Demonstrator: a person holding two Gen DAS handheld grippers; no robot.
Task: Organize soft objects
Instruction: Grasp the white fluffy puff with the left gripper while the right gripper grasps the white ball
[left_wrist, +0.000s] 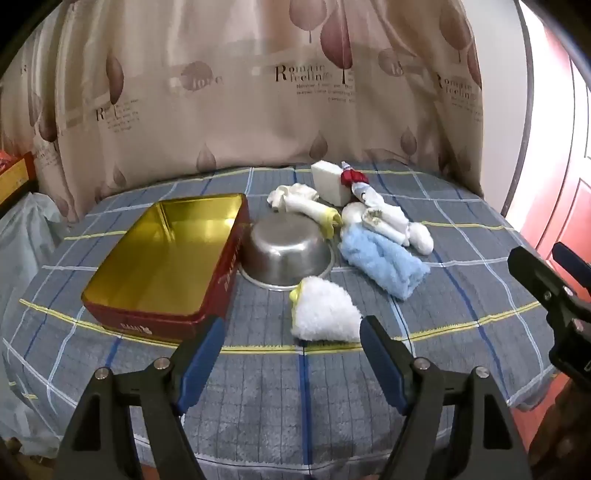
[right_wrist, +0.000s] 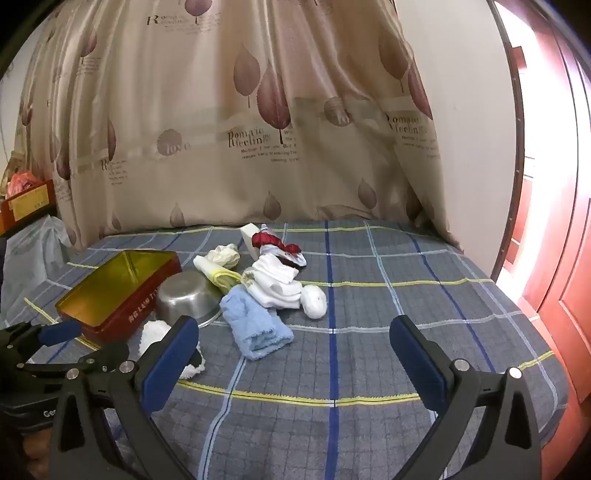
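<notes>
My left gripper hangs over the checked blue bedspread, its blue-padded fingers spread apart and gripping nothing. Just ahead of it at 12 o'clock lies a fluffy white cloth with a yellow edge, apart from both fingers. At 11 o'clock sits an open red tin with a gold inside, nothing in it that I can see. Touching or nearly touching the tin's right side is a steel bowl, turned upside down. At 1 o'clock a folded light-blue towel lies beside the bowl. Beyond it, a heap of white socks touches the towel's far end, and a white rolled cloth with yellow trim rests against the bowl's far rim. Farthest back stand a white block and a red-and-white bundle, near the leaf-print curtain.

My right gripper is likewise open wide and empty, over bare bedspread. From the right wrist camera the towel lies at 11 o'clock, just past the left finger, with the socks beyond it. The fluffy cloth shows partly behind that finger at 10 o'clock, with the bowl and tin farther out. A red door stands at 3 o'clock.
</notes>
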